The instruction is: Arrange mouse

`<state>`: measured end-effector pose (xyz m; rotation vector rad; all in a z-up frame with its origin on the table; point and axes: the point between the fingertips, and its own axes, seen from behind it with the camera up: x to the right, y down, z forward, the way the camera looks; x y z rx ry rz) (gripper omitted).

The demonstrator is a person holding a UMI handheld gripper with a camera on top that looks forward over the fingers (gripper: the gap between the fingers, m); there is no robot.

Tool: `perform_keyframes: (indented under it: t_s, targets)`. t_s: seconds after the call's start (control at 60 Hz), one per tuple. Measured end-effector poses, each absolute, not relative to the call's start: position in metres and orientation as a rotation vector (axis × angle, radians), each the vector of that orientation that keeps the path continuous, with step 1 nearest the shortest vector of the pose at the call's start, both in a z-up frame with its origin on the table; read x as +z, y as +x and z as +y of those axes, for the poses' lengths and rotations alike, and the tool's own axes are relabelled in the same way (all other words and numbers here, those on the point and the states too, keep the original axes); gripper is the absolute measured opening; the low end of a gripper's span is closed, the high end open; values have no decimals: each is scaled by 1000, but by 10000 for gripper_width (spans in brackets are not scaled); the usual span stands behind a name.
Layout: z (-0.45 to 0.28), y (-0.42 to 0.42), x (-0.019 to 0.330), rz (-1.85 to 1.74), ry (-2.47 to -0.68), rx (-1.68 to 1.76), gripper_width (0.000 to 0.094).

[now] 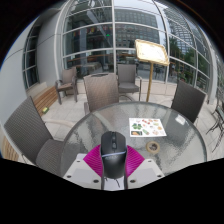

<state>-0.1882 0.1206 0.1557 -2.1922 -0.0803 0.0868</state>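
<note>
A dark grey, rounded computer mouse [113, 160] sits between the gripper's [113, 168] two magenta-padded fingers [96, 161], which close against its sides, over the round glass table [175, 150]. No brand mark on the mouse can be made out. Its rear end is cut off by the gripper body. Beyond the fingers lies a white printed card [147, 127] with coloured pictures; its writing is too small to read. Grey chairs [100, 92] ring the table, and a wooden lectern [153, 53] stands before glass walls.
</note>
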Motion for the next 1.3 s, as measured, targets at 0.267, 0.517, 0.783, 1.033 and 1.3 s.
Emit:
perform_keyframes:
  t_s: [0.267, 0.517, 0.783, 1.033, 1.3]
  targets:
    - [90, -216, -16, -111, -2423, 61, 274]
    - [92, -216, -17, -90, -2390, 41, 445]
    - [82, -178, 59, -9, -2388, 53, 865]
    - [16, -95, 185, 61, -2265, 59, 860]
    - [-88, -25, 216, 12, -2224, 29, 854]
